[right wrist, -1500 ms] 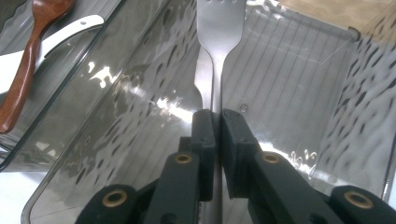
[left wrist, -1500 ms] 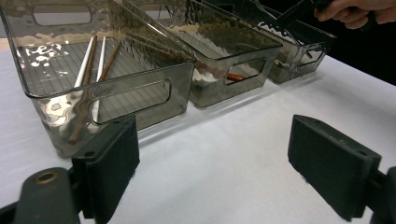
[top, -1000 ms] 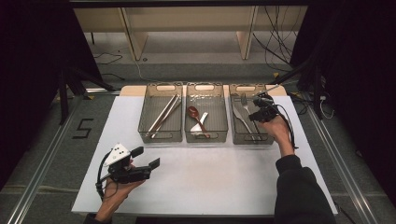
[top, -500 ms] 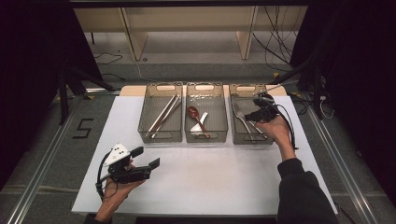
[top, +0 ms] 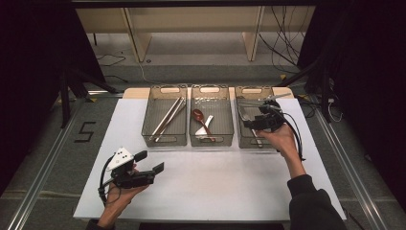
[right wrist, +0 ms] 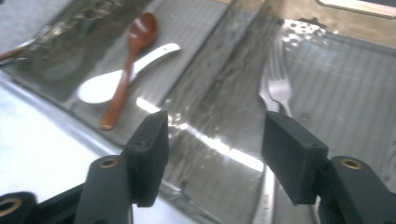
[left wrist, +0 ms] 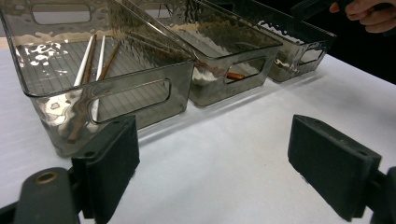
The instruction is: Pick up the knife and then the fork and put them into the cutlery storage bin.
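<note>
Three smoked-plastic trays stand in a row at the table's far side. The left tray holds chopsticks. In the middle tray lie a brown spoon and a white spoon. Metal forks lie in the right tray. My right gripper hovers over the right tray; its jaws have just been opening and stand open, with nothing between them. My left gripper rests open near the table's front left, aimed at the trays.
A white sheet covers the table, with bare room between the trays and the front edge. The person's right hand and dark sleeve reach in from the lower right. Cables trail beyond the table's right side.
The right gripper has drawn back a little toward the near side of the right tray and its jaws have opened. The left gripper has stayed put.
</note>
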Action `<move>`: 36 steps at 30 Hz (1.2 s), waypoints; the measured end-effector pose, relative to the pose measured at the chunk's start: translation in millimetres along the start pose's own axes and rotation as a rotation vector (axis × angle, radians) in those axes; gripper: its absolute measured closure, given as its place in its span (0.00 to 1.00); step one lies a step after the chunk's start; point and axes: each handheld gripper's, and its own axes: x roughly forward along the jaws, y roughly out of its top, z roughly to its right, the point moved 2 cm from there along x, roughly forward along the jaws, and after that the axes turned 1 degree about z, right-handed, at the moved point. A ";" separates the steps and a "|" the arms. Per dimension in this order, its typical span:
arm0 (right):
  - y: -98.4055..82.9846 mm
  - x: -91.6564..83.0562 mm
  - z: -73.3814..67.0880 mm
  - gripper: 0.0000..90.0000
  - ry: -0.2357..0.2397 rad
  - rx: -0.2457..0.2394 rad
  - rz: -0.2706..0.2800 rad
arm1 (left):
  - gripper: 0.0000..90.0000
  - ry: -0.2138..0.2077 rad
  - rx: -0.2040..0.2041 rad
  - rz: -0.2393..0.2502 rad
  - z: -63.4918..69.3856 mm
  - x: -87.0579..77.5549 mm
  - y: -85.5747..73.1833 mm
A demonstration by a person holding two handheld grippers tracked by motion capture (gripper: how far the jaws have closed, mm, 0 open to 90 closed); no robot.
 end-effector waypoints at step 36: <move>-44.6 -24.1 -67.5 0.30 0.133 -0.072 0.194 | 0.18 -0.005 0.002 -0.006 1.3 2.0 -0.3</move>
